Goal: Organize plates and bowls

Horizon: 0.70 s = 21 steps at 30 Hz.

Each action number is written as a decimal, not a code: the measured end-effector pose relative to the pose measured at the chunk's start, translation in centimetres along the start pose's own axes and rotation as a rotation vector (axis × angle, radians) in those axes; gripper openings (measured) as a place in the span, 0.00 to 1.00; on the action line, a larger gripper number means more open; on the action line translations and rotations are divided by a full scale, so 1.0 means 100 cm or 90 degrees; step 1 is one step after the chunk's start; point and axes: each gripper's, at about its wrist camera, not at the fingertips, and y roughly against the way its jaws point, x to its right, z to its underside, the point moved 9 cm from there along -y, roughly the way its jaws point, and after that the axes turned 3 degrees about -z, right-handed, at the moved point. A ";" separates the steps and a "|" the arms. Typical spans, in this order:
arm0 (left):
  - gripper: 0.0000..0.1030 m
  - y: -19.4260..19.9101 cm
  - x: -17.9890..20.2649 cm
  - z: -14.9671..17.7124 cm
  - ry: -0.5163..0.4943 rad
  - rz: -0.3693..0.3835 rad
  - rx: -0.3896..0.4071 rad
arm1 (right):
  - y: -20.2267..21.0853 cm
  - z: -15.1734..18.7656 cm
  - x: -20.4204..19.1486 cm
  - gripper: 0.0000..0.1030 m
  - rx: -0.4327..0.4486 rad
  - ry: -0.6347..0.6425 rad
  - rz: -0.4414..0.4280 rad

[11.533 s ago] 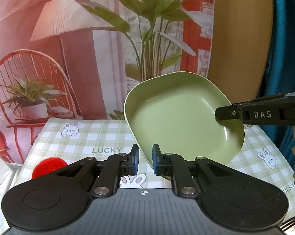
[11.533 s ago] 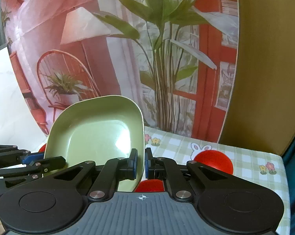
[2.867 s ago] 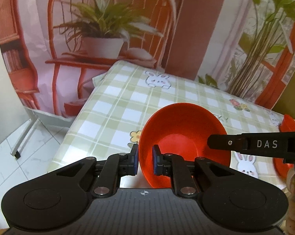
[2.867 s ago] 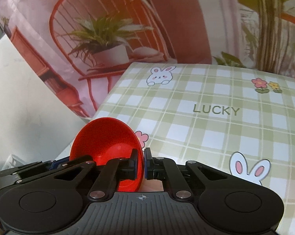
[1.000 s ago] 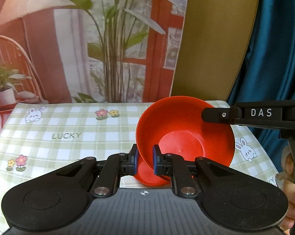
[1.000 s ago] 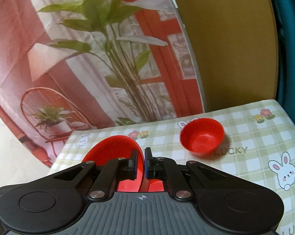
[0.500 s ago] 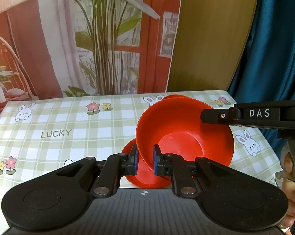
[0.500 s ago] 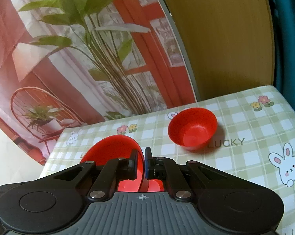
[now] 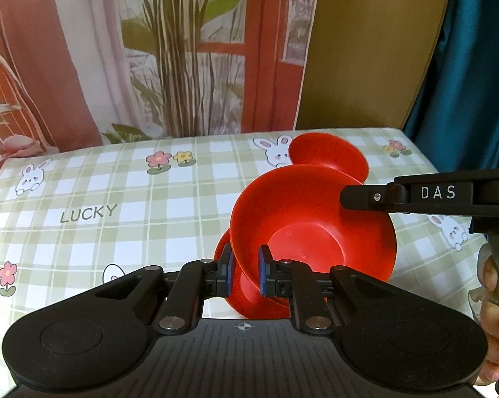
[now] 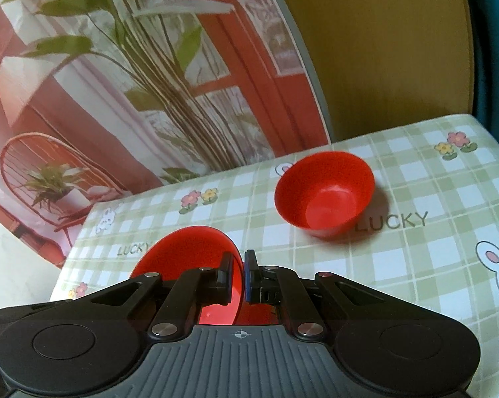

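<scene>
1. The left tongs (image 9: pixel 244 273) sit nearest the lens in the left wrist view, clamped on the near rim of a red bowl (image 9: pixel 316 229): one blue-padded finger is outside the wall, the other inside.
2. The right tongs (image 10: pixel 239 277) are clamped on the opposite rim of the same bowl (image 10: pixel 186 252); in the left wrist view their black finger marked "DAS" (image 9: pixel 415 195) reaches in from the right, over the bowl's far-right edge.
3. The red bowl is glossy, plain, round, with a wide flaring wall and a small flat base. It hangs tilted between the two tongs, its mouth turned towards the left camera, above the worktop (image 9: pixel 116 205).
4. Under its near edge a second red dish (image 9: pixel 246 295) shows, mostly hidden by the held bowl and the tongs; I cannot tell whether the two touch.
5. A person's hand (image 9: pixel 495 328) grips the right tool's handle at the right edge of the left wrist view.
6. The worktop wears a green-and-white checked cloth printed with rabbits, flowers and the word "LUCKY".
7. Further back a smaller, deeper red bowl (image 10: pixel 325 194) stands upright on the cloth, well apart from the held one in the right wrist view.
8. Behind the worktop hangs a printed backdrop (image 9: pixel 150 49) of plants and red frames, with a brown panel (image 9: pixel 365 49) and a teal curtain (image 9: pixel 475 66) to the right.
</scene>
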 end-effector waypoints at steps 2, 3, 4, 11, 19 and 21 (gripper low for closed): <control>0.15 -0.008 -0.001 0.002 -0.005 -0.001 -0.009 | -0.007 0.003 0.003 0.06 -0.006 0.003 0.004; 0.15 -0.012 -0.001 0.003 -0.007 -0.001 -0.012 | -0.011 0.005 0.004 0.06 -0.010 0.005 0.006; 0.15 -0.016 -0.001 0.003 -0.009 -0.001 -0.016 | -0.015 0.007 0.006 0.06 -0.014 0.005 0.008; 0.15 -0.033 -0.002 0.008 -0.030 -0.013 -0.029 | -0.030 0.016 0.014 0.06 -0.029 0.005 0.014; 0.15 -0.043 -0.003 0.010 -0.041 -0.023 -0.038 | -0.035 0.021 0.014 0.07 -0.032 0.029 0.018; 0.15 -0.043 -0.003 0.009 -0.036 -0.024 -0.032 | -0.036 0.021 0.013 0.07 -0.031 0.034 0.020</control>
